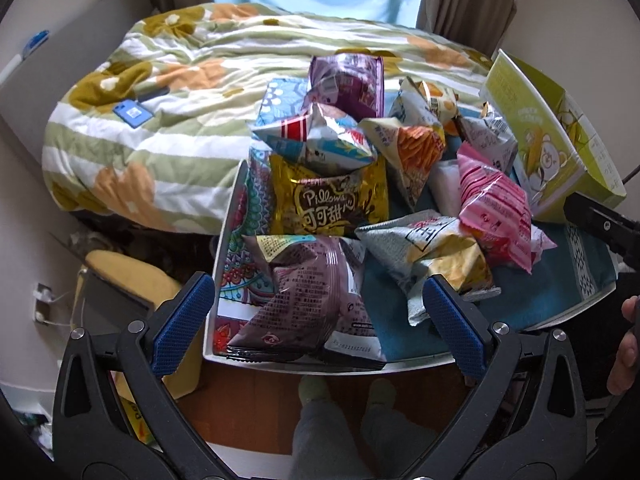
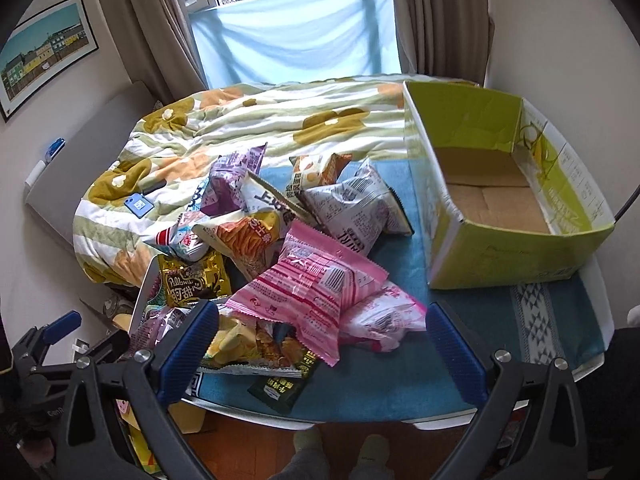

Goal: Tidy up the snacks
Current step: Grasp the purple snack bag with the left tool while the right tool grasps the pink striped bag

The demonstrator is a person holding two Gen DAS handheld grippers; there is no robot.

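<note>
A pile of snack bags covers the left half of a small table with a blue cloth [image 2: 400, 380]. In the left wrist view my left gripper [image 1: 318, 320] is open, its blue pads on either side of a purple bag [image 1: 312, 296] at the table's near edge, not pressing it. Behind that lies a gold Pillows bag [image 1: 332, 204]. My right gripper [image 2: 322, 348] is open above the table front, with a pink bag [image 2: 320, 288] lying just beyond its fingers. An empty green cardboard box [image 2: 512, 248] stands open at the table's right end.
A bed with a flowered quilt [image 2: 240, 128] lies behind the table, with a blue phone [image 2: 138, 204] on it. Curtains and a window are beyond. A yellow-topped seat [image 1: 132, 276] stands left of the table. The person's feet [image 2: 340, 452] are under the front edge.
</note>
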